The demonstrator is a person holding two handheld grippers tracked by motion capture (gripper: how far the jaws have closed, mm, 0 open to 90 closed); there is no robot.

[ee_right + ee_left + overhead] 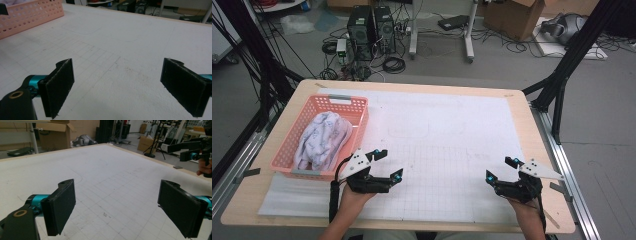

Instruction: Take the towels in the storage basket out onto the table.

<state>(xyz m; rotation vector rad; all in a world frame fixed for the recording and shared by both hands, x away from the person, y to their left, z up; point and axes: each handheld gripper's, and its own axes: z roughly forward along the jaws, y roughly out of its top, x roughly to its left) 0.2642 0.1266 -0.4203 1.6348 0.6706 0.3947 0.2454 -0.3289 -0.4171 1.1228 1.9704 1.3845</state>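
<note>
The cloth (323, 140) lies bunched inside the pink basket (357, 114), long axis running along the basket's length. The left gripper (387, 162) sits just beside the basket's near corner, jaws apart and empty. The right gripper (501, 169) is well apart from the basket, across the surface (452, 130), jaws likewise apart. Judgement: the left gripper is nearer.

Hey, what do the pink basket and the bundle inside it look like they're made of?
The basket looks like moulded plastic, matte salmon pink: its walls are a regular grid of punched holes with a firm rim. The bundle looks like soft cloth, white with a faint print, judging by its rumpled folds; the exact fabric can't be told.
</note>
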